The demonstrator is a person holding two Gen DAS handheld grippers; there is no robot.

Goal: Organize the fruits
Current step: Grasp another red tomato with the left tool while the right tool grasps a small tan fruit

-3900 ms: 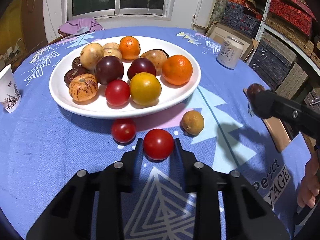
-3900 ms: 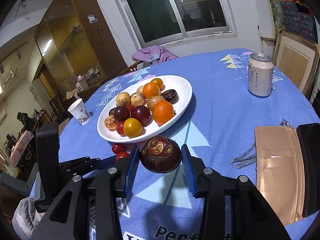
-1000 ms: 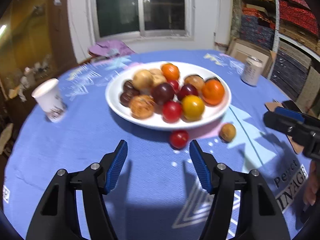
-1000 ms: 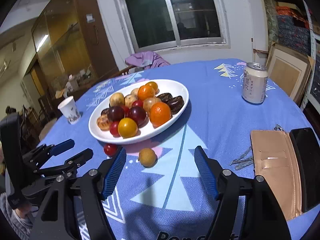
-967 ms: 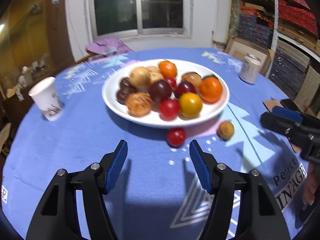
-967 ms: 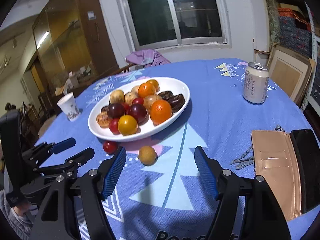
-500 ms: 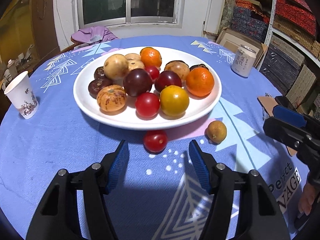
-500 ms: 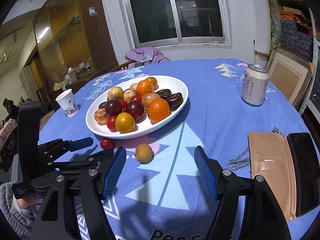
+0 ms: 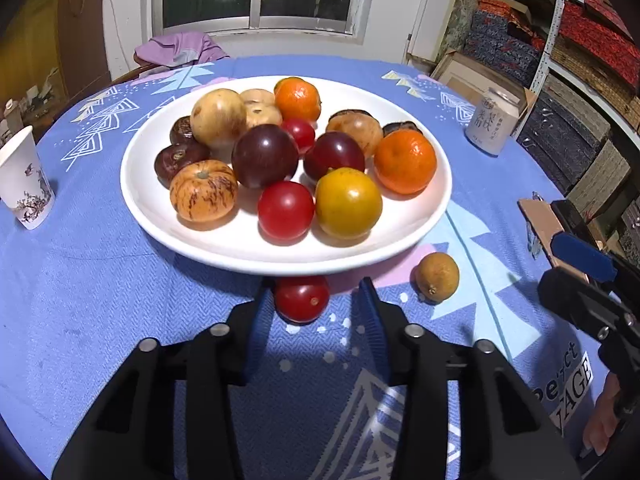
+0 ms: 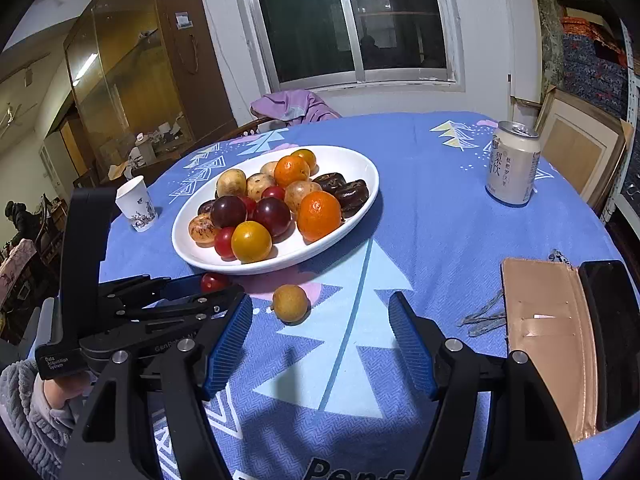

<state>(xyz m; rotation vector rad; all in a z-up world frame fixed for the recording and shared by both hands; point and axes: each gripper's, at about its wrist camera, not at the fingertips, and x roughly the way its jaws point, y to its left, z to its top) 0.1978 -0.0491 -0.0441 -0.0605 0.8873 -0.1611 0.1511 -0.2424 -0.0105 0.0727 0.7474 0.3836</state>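
A white plate (image 9: 280,264) (image 10: 248,266) heaped with red, yellow, orange, purple and brown fruits sits mid-table. One loose red tomato (image 9: 302,298) (image 10: 214,281) lies on the blue cloth at the plate's near rim. My left gripper (image 9: 314,304) (image 10: 192,292) straddles it with jaws closing; a gap still shows on the tomato's right side. A small yellow-brown fruit (image 9: 437,277) (image 10: 291,303) lies on the cloth to the right of the tomato. My right gripper (image 10: 320,312) stands open and empty just short of that fruit.
A drink can (image 9: 490,126) (image 10: 512,164) stands at the far right. A paper cup (image 9: 24,184) (image 10: 136,204) stands at the left. A tan wallet (image 10: 540,332), a black phone (image 10: 608,352) and keys lie by the table's right edge.
My left gripper has moved forward and down toward the plate, and its jaws have narrowed around the loose red tomato. The right gripper has stayed still and open.
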